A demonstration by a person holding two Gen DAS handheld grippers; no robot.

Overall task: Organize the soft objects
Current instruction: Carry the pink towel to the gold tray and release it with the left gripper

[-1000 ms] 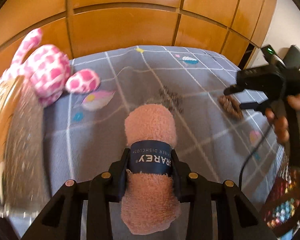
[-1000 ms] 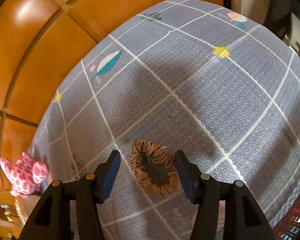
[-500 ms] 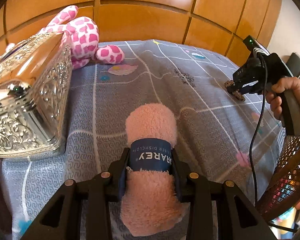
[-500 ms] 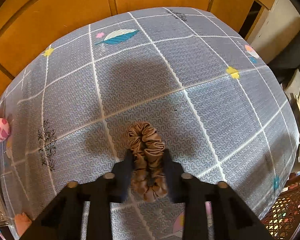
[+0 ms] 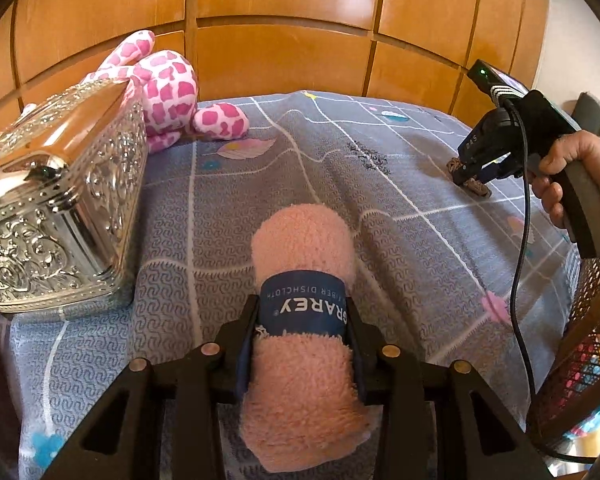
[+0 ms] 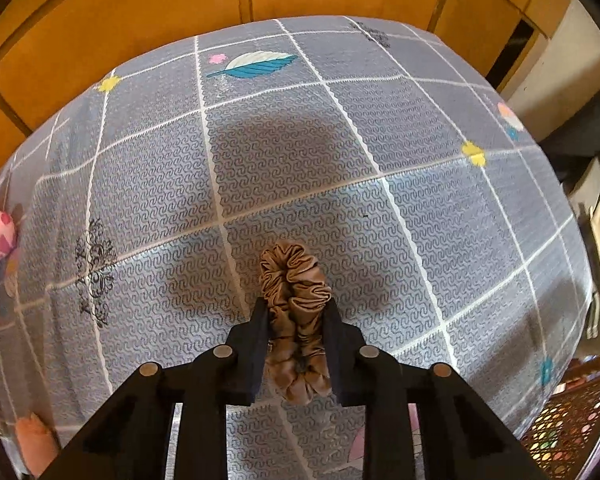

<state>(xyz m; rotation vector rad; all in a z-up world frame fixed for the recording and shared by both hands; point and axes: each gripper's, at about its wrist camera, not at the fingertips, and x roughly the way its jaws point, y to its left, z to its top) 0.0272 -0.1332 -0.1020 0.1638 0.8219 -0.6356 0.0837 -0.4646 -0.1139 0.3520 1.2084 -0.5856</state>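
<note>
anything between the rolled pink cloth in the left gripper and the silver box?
Nothing visible. The left gripper is shut on the rolled pink fleece dishcloth with a blue paper band; only bare grey patterned bedspread separates it from the embossed silver metal box, whose lid looks closed.

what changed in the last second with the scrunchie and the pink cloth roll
The right gripper closed on the brown scrunchie, squeezing the flat ring into a narrow bunch on the bedspread. The left view swung to show the silver box. Unchanged: the left gripper stays clamped on the pink cloth roll.
</note>
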